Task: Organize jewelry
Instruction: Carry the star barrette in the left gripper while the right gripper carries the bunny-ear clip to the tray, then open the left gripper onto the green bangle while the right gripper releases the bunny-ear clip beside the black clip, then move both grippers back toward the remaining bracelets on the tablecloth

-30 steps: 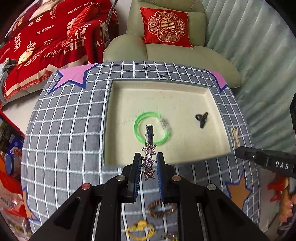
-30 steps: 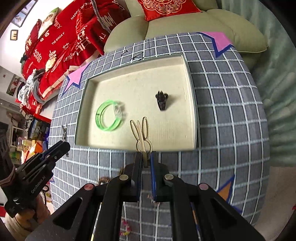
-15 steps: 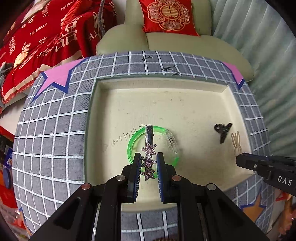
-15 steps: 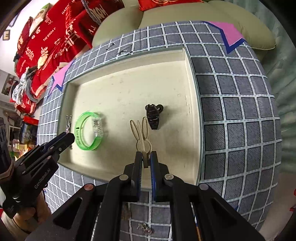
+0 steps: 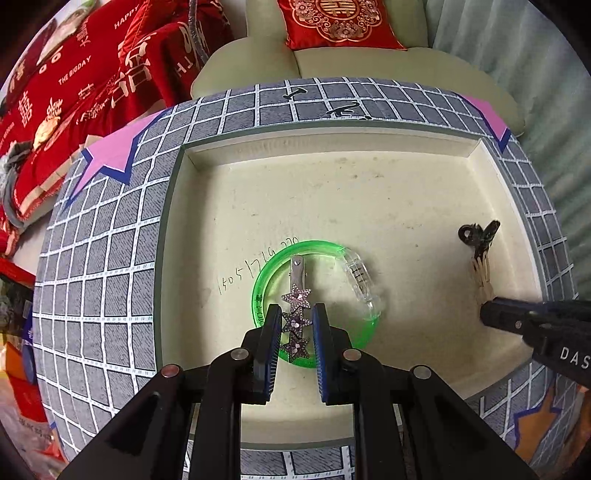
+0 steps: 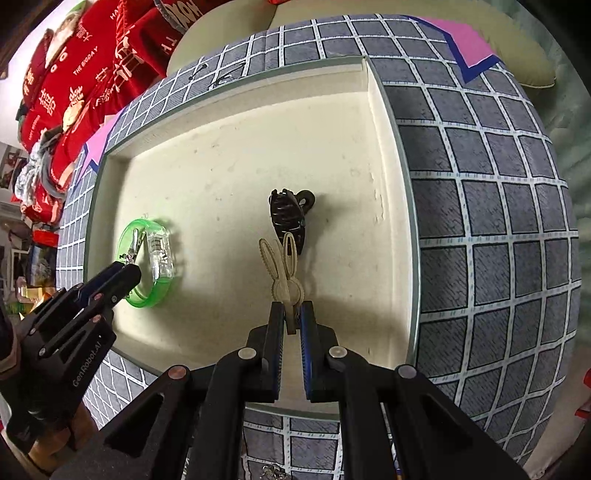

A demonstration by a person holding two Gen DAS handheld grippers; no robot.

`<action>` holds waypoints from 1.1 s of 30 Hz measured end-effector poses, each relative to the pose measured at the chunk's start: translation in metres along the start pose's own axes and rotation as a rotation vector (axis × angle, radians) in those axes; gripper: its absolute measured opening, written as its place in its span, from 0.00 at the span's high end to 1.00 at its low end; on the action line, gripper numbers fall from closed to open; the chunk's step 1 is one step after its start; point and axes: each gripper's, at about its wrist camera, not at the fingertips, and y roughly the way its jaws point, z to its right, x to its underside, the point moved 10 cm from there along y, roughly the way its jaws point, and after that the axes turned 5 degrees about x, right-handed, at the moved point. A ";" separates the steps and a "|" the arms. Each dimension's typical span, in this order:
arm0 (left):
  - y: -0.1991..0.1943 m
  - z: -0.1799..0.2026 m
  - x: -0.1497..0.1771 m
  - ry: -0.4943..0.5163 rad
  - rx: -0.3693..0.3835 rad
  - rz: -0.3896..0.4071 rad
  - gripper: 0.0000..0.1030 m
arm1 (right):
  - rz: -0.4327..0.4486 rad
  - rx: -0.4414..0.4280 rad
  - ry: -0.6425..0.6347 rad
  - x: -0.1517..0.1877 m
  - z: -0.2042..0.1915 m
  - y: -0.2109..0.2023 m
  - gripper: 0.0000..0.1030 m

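Note:
My left gripper (image 5: pixel 294 325) is shut on a purple star hair clip (image 5: pixel 297 314), held low over the green bangle (image 5: pixel 266 280) that lies in the cream tray (image 5: pixel 369 192). My right gripper (image 6: pixel 291 317) is shut on a beige rabbit-ear clip (image 6: pixel 282 267), hanging just in front of the black claw clip (image 6: pixel 288 218) on the tray floor (image 6: pixel 229 177). In the left wrist view the right gripper (image 5: pixel 484 306) comes in from the right with the beige clip (image 5: pixel 480 273). The left gripper (image 6: pixel 129 269) shows at the bangle (image 6: pixel 147 299) in the right wrist view.
The tray sits on a grey checked cloth (image 5: pixel 99 266) with pink star patches (image 5: pixel 110 158). Small dark pins (image 5: pixel 340 110) lie on the cloth beyond the tray's far rim. A green sofa with a red cushion (image 5: pixel 340 22) and red blankets (image 5: pixel 74 81) stands behind the table.
Both grippers have come down and forward over the tray with their clips. The tray floor, bangle and black claw clip now look larger and closer.

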 end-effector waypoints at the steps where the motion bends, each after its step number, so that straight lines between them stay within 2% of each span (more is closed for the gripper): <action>1: 0.000 0.000 0.000 0.004 -0.005 -0.001 0.75 | -0.001 0.005 -0.009 0.000 -0.001 0.000 0.91; 3: -0.001 0.000 0.001 0.001 -0.012 -0.006 0.75 | -0.002 0.005 -0.014 -0.001 -0.002 0.000 0.90; 5: -0.003 0.000 0.001 -0.006 -0.011 -0.008 0.74 | -0.005 -0.011 -0.006 -0.001 -0.003 -0.001 0.83; 6: -0.005 0.000 0.001 -0.007 -0.012 -0.004 0.74 | -0.002 -0.020 0.001 -0.001 -0.003 -0.002 0.72; 7: -0.007 0.001 0.000 -0.007 -0.013 0.001 0.73 | 0.002 -0.025 0.007 -0.002 -0.004 -0.003 0.56; 8: -0.009 0.001 0.000 -0.006 -0.012 0.004 0.50 | 0.011 -0.035 0.013 -0.003 -0.005 -0.006 0.52; 9: -0.011 0.001 0.000 -0.007 -0.014 0.003 0.10 | 0.018 -0.049 0.018 -0.003 -0.006 -0.009 0.51; 10: -0.017 -0.001 -0.002 -0.013 -0.024 0.024 0.00 | 0.025 -0.064 0.023 -0.003 -0.007 -0.013 0.51; 11: -0.025 -0.002 -0.005 -0.013 -0.031 0.063 0.00 | 0.032 -0.072 0.026 -0.003 -0.007 -0.016 0.51; 17: -0.044 0.002 -0.005 -0.009 -0.022 0.076 0.00 | 0.056 -0.103 0.066 -0.001 -0.006 -0.034 0.47; 25: -0.084 -0.003 0.009 -0.035 0.003 0.127 0.00 | 0.067 -0.109 0.077 0.014 -0.011 -0.051 0.23; 33: -0.113 -0.022 0.049 -0.082 0.013 0.123 0.00 | 0.053 -0.124 0.063 0.048 -0.027 -0.065 0.20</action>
